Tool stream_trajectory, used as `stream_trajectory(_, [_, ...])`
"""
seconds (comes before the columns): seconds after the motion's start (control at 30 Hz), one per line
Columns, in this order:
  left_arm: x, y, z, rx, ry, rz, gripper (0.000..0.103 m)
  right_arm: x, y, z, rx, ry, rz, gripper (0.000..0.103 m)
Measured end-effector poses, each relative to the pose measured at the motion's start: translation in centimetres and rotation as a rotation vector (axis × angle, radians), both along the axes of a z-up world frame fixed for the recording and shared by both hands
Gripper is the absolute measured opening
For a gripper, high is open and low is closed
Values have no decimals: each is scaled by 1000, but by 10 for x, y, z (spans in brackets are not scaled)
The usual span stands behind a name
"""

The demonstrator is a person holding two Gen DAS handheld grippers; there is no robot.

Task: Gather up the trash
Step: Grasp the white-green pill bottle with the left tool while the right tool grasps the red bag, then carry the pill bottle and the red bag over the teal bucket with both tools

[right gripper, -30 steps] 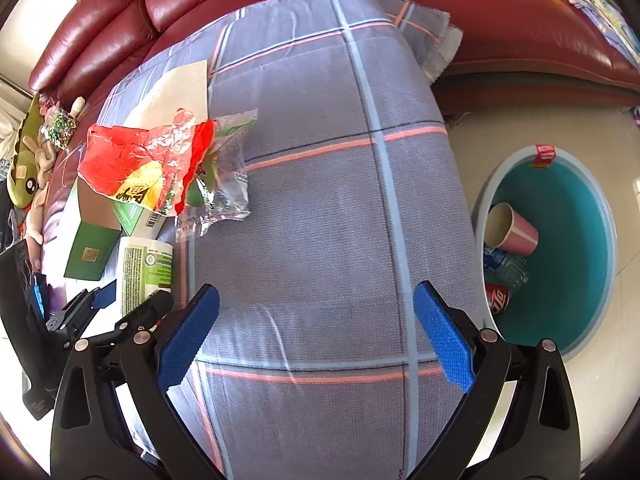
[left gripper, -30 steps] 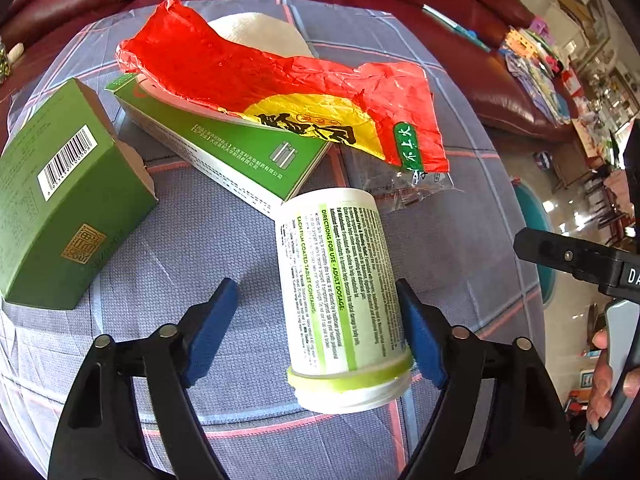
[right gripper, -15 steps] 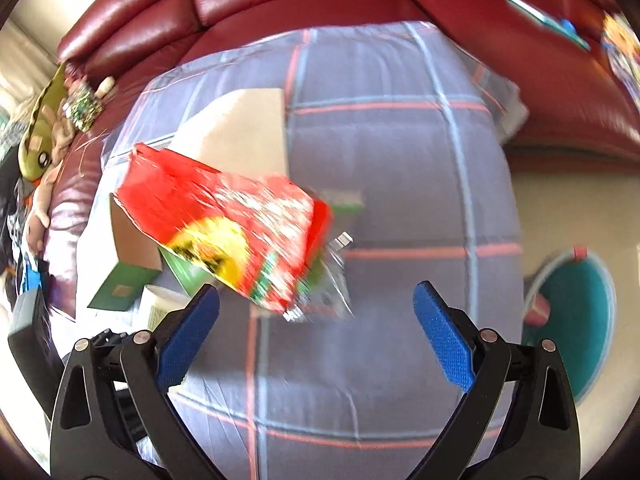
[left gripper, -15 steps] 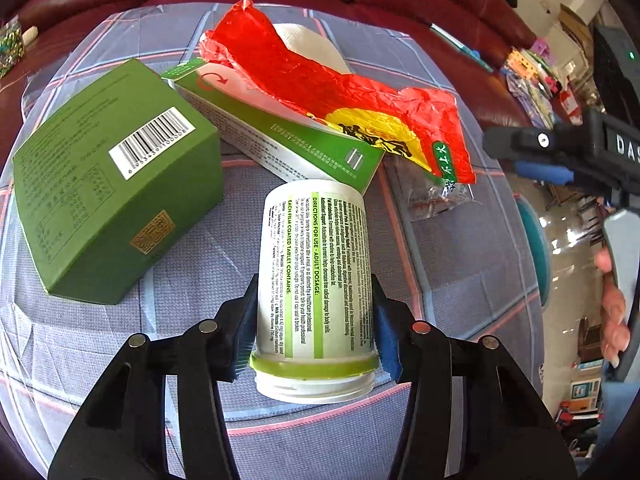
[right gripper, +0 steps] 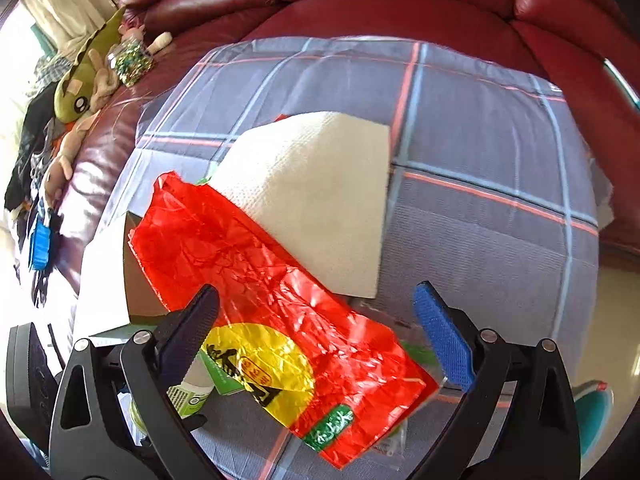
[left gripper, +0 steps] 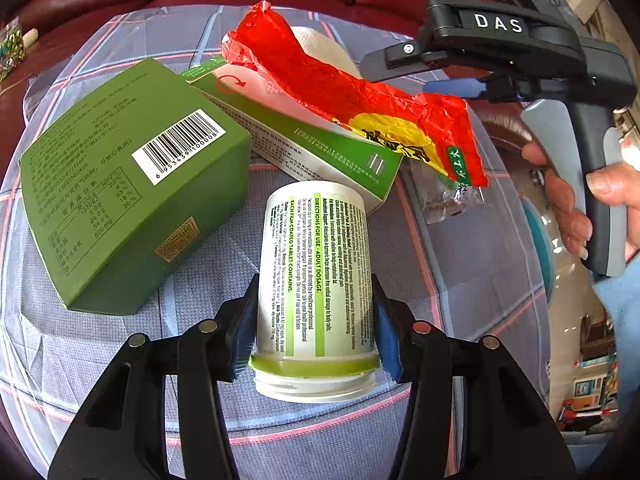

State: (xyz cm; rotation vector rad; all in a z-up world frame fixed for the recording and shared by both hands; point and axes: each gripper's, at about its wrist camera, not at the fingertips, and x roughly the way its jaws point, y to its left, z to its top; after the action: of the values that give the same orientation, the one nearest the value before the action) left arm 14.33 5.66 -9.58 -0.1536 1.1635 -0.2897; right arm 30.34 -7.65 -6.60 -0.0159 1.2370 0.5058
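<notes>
My left gripper (left gripper: 316,324) is shut on a white pill bottle (left gripper: 316,276) with a green label, lying on its side on the plaid cloth. Beyond it lie a green box with a barcode (left gripper: 128,184), a long green carton (left gripper: 304,144) and a red and yellow plastic wrapper (left gripper: 360,100) draped over the carton. My right gripper (right gripper: 320,332) is open, its fingers on either side of the red wrapper (right gripper: 280,292). It also shows in the left wrist view (left gripper: 456,88) above the wrapper. A white paper towel (right gripper: 320,192) lies behind the wrapper.
The plaid cloth (right gripper: 480,128) covers a raised cushion in front of a red leather sofa (right gripper: 400,0). A teal bin (right gripper: 592,420) stands on the floor at the right. Stuffed toys (right gripper: 88,84) lie on the sofa at the left.
My left gripper has closed on the pill bottle. My right gripper has swung from the bin side over to the red wrapper and now straddles it.
</notes>
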Motion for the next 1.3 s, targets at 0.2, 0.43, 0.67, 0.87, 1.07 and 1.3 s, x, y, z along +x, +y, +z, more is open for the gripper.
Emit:
stream_trajectory(0.2, [-1, -2, 1, 3, -2, 6, 52, -20, 17, -11, -50, 15, 85, 90])
stream_trajectory(0.43, [-4, -6, 1, 20, -7, 22, 51, -46, 3, 1, -89, -39, 19, 21])
stream_trajectory(0.67, [-17, -10, 5, 51, -21, 42, 51, -75, 5, 17, -50, -33, 40, 9])
stream_trajectory(0.87, [-15, -2, 7, 22, -9, 60, 51, -85, 15, 11, -53, -16, 46, 39])
stream_trajectory(1.07, [-25, 10, 4, 20, -4, 78, 51, -84, 37, -6, -109, -12, 79, 54])
stream_trajectory(1.3, [-27, 15, 0, 7, 0, 81, 51, -95, 38, -24, -82, 44, 45, 18])
